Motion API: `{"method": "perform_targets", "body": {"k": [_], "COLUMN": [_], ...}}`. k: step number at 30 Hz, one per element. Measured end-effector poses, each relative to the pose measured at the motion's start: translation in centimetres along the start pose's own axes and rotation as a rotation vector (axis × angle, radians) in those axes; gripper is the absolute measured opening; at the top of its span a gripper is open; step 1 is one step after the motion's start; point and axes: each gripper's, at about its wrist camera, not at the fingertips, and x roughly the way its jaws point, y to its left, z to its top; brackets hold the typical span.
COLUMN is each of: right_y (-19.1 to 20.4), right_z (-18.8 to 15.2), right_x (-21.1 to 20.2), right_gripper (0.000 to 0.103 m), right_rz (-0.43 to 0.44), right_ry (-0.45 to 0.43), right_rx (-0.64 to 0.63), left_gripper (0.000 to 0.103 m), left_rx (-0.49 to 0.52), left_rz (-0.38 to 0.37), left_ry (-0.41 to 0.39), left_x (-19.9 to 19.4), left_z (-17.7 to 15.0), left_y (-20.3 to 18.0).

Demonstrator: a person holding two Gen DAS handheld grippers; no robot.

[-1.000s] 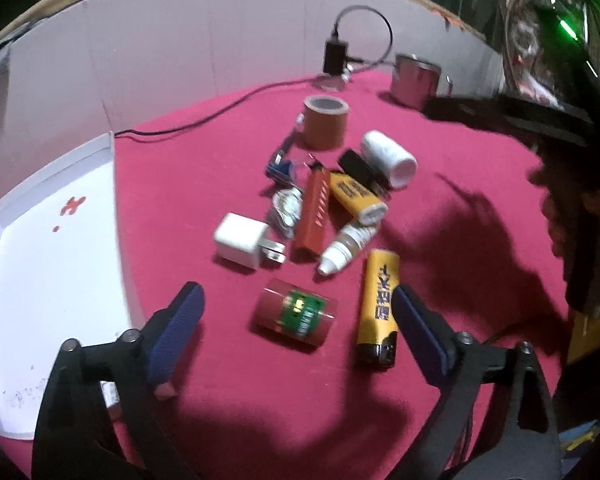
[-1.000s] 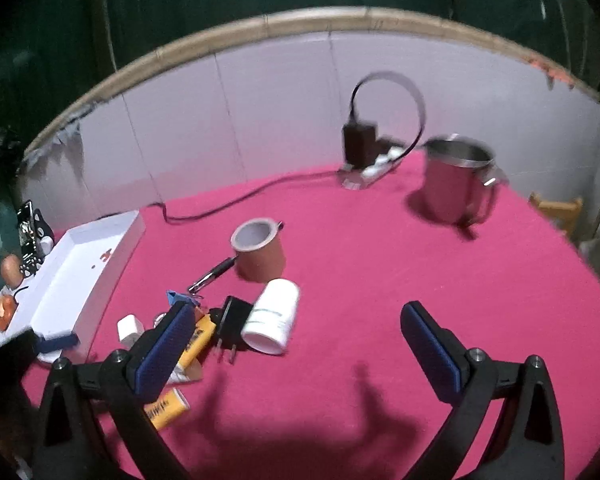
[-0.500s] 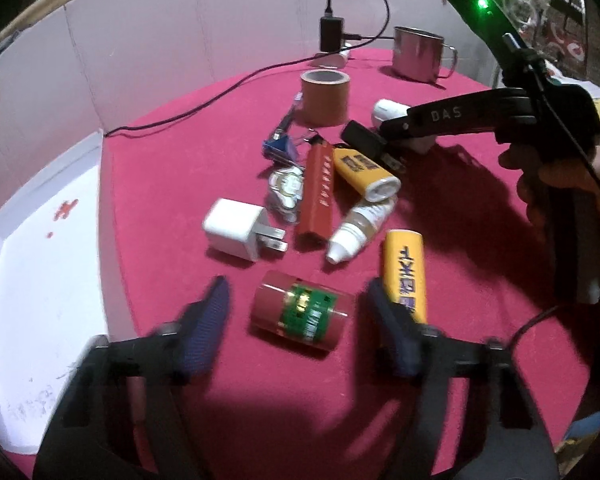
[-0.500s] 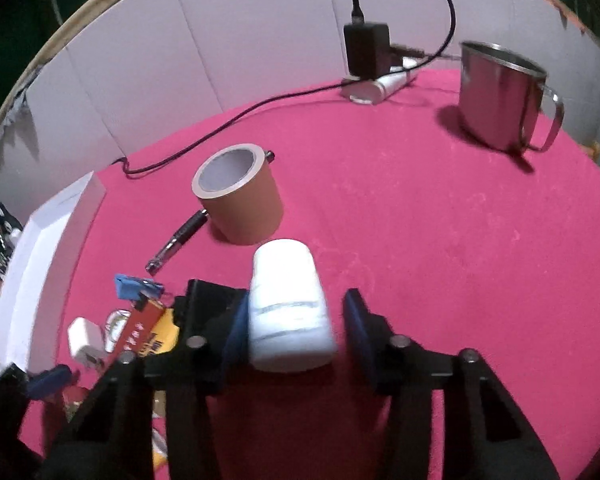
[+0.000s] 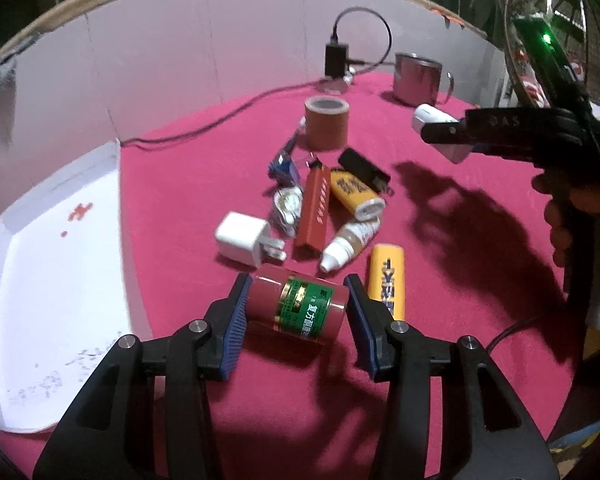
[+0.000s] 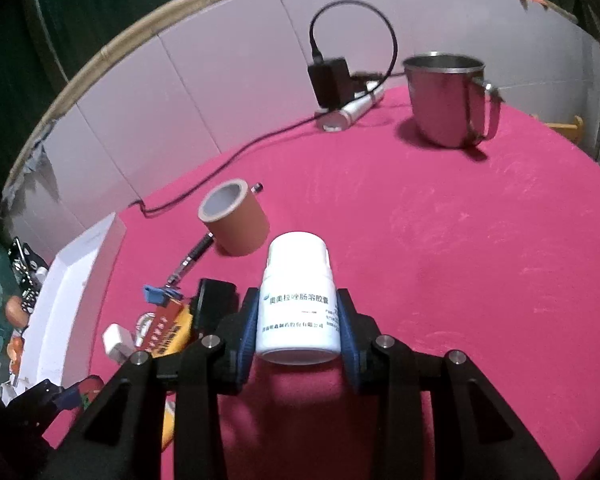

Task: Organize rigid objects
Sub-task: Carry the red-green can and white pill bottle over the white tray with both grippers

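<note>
My left gripper [image 5: 296, 312] is shut on a red battery with a green label [image 5: 298, 309], held just above the red tablecloth. My right gripper [image 6: 298, 320] is shut on a white pill bottle [image 6: 298, 300] and holds it lifted off the cloth; the bottle also shows in the left wrist view [image 5: 440, 132]. A pile of small objects lies beyond the battery: a white charger plug [image 5: 244, 240], a red lighter [image 5: 314, 212], a yellow tube [image 5: 356, 196], a dropper bottle [image 5: 350, 246], a yellow lighter [image 5: 386, 280] and a black adapter [image 5: 364, 168].
A white tray [image 5: 52, 280] lies at the left. A brown tape roll [image 5: 326, 122] stands behind the pile. A steel mug [image 6: 446, 98] and a black charger with cable [image 6: 328, 80] sit near the white back wall.
Both grippers have shut: the left one on the red battery, the right one on the white pill bottle, which it has lifted away from the pile.
</note>
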Motion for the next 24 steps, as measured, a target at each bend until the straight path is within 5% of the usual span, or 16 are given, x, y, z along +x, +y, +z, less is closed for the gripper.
{"method": "perform_targets", "body": {"k": [24], "right_y": [7.9], "right_z": [1.0], "right_x": [-4.5], "right_gripper": [0.036], "right_rz": [0.127], "right_ry": [-0.132], "right_rx": [-0.139], "left_gripper": [0.046], "left_rx": [-0.142], "left_rz": [0.077], "left_ry": [-0.141], "left_x": [-5.6], "left_z": [0.5], "left_y": [3.9]}}
